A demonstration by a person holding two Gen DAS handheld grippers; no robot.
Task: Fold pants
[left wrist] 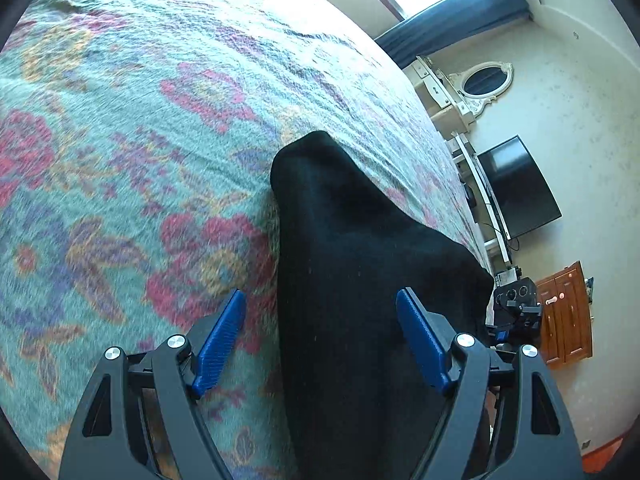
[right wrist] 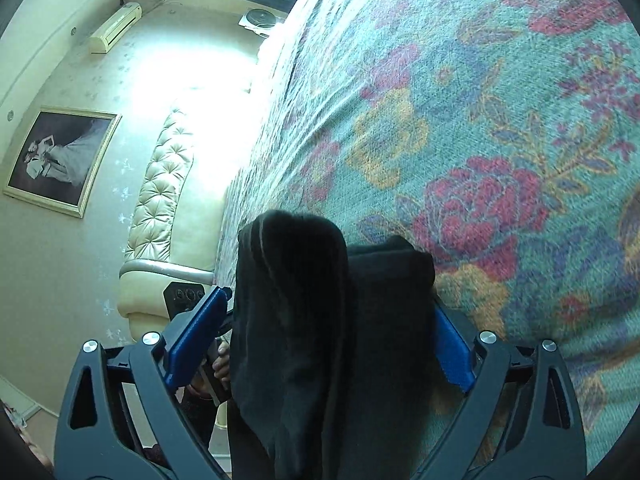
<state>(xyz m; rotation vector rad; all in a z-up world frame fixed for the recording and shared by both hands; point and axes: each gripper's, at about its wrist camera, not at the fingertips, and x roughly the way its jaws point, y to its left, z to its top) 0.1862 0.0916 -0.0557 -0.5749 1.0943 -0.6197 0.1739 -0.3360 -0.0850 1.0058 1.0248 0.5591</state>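
Black pants lie in a long folded strip on a floral bedspread, near the bed's edge. My left gripper is open and straddles the strip. Its left blue pad is clear of the cloth, and the right pad rests at the cloth's edge. In the right wrist view the pants show as two bunched folds on the bedspread. My right gripper stands wide open around them, its right pad partly hidden by cloth. Each view shows the other gripper beyond the pants.
Past the bed's edge are a dark television, an oval mirror and a wooden cabinet. A tufted headboard, a framed picture and a wall air conditioner are at the other end. A hand grips the left gripper.
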